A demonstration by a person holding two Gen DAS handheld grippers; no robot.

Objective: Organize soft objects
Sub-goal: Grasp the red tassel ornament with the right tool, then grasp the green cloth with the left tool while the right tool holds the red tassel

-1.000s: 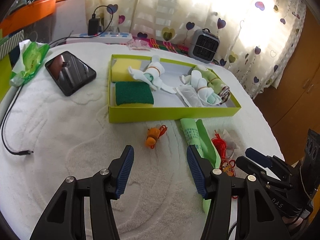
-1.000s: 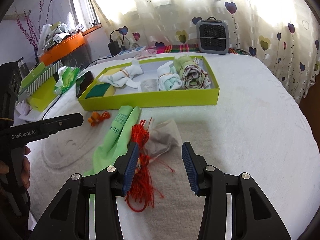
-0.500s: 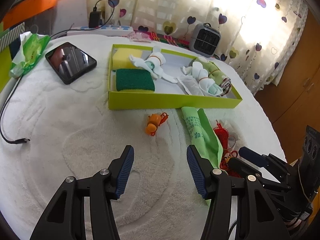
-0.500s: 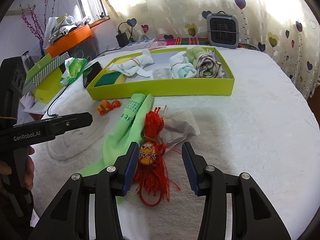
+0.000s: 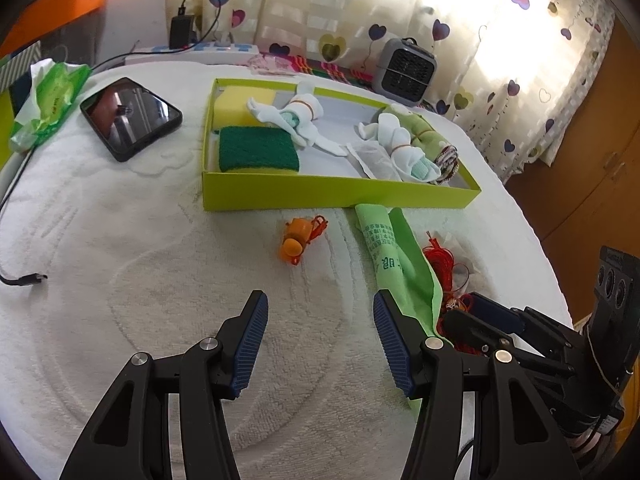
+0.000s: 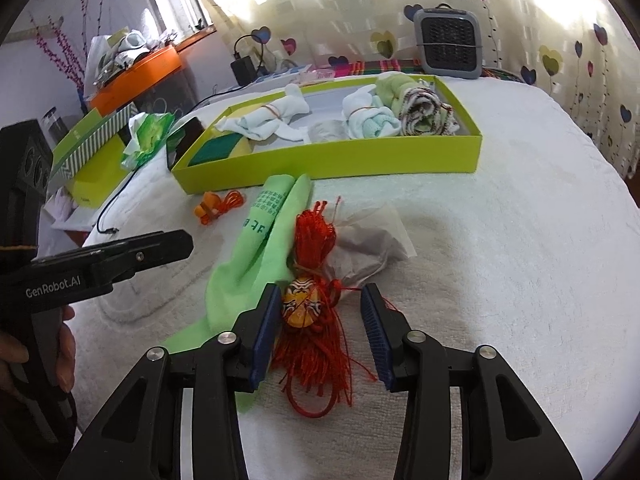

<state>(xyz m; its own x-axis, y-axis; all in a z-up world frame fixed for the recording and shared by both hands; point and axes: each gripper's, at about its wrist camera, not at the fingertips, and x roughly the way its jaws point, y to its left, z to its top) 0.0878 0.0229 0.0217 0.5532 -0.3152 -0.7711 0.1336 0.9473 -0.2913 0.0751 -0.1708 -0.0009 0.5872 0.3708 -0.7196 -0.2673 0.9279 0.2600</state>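
A lime-green box [image 5: 340, 192] [image 6: 328, 160] holds sponges, rolled socks and cloths. In front of it on the white towel lie a green cloth [image 5: 394, 256] [image 6: 256, 248], a small orange toy [image 5: 298, 236] [image 6: 212, 208], a grey pouch [image 6: 368, 240] and a red tassel charm with a painted mask [image 6: 308, 308] [image 5: 440, 268]. My right gripper [image 6: 320, 332] is open, with its fingers on either side of the mask charm, not closed on it. My left gripper [image 5: 318, 340] is open and empty over the bare towel, left of the green cloth.
A black phone [image 5: 130, 116], a green tissue pack [image 5: 48, 100], a loose cable end [image 5: 28, 278] and a power strip [image 5: 200, 50] lie at the left. A grey heater [image 5: 404, 70] [image 6: 448, 42] stands behind the box. The bed edge runs along the right.
My right gripper has moved forward and down over the red tassel charm, so the mask now sits between its fingers. My left gripper has drawn back a little and stays open.
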